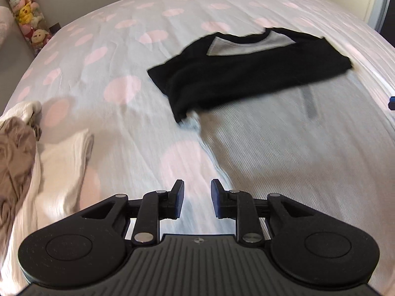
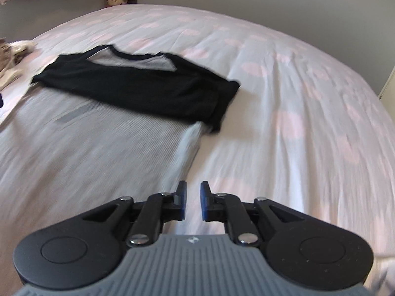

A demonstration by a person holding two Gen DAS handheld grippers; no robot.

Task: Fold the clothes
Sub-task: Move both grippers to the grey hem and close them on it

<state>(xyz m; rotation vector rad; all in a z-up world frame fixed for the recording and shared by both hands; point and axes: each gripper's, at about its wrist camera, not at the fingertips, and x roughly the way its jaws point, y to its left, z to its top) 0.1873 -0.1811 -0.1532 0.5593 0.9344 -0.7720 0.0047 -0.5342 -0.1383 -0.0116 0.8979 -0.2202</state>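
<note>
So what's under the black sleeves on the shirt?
The black sleeves lie folded across the grey shirt. Its striped grey body shows below them, and a grey patch at the collar. The chest beneath them is covered, so that part stays hidden.

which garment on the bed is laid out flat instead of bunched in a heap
The grey shirt with black sleeves, spread flat mid-bed, sleeves folded across its chest. The brown garment and the white garment lie crumpled at the bed's edge.

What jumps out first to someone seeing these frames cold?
The grey shirt with black sleeves folded across its chest lies flat mid-bed on the pink-spotted sheet. In the foreground of each wrist view, the left tongs and right tongs are open with nothing between them. A heap of unfolded clothes sits at the left edge of the left wrist view.
</note>
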